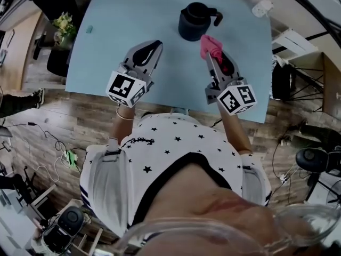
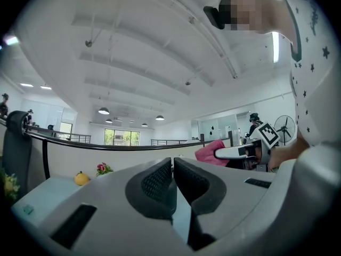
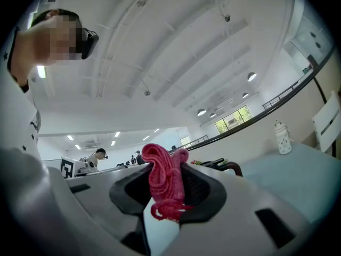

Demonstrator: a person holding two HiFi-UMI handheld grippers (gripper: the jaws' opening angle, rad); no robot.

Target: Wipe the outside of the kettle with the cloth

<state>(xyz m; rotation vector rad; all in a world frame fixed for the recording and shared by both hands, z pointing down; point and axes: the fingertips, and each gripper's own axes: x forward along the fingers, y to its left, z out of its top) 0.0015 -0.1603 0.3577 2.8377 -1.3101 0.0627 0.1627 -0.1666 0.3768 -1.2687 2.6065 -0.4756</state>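
The kettle stands upright on the blue table, in the upper middle of the head view, with its handle pointing to the right of the frame. The right gripper has its jaws clamped on the pink cloth, which bunches up out of the tips. The cloth sits just below and right of the kettle's base, and it is too close to tell whether they touch.

The left gripper hovers to the lower left of the kettle with its jaws together and nothing between them.

Judging by this, the cloth is in hand and brought up to the kettle, but the wiping itself is at its very start at most. The sides, handle and lid likely all remain to do.

By count there are one kettle, one cloth, one table and two grippers.
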